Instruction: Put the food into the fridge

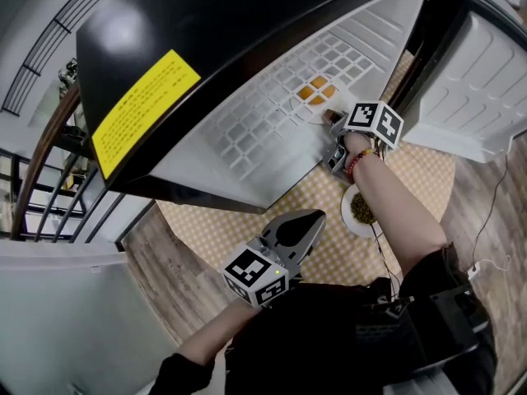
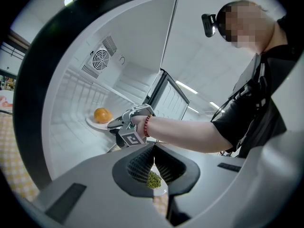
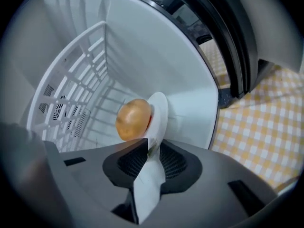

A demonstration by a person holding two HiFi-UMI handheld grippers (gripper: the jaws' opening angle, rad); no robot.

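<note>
A white plate (image 1: 306,108) with an orange (image 1: 315,90) rests on the white grid shelf (image 1: 247,138) inside the open fridge. My right gripper (image 1: 329,115) is at the plate's near edge. In the right gripper view the plate (image 3: 159,113) stands edge-on between the jaws of that gripper (image 3: 153,151), with the orange (image 3: 134,119) just beyond; a thin gap shows beside the rim, so the gripper is open. My left gripper (image 1: 309,220) hangs shut and empty outside the fridge. A second plate of green food (image 1: 360,210) lies on the floor mat under my right arm.
The fridge door (image 1: 486,81) stands open at the right. A yellow checkered mat (image 1: 329,245) covers the floor in front of the fridge, with wooden boards around it. A black railing (image 1: 41,196) runs at the left. A cable (image 1: 486,220) trails at the right.
</note>
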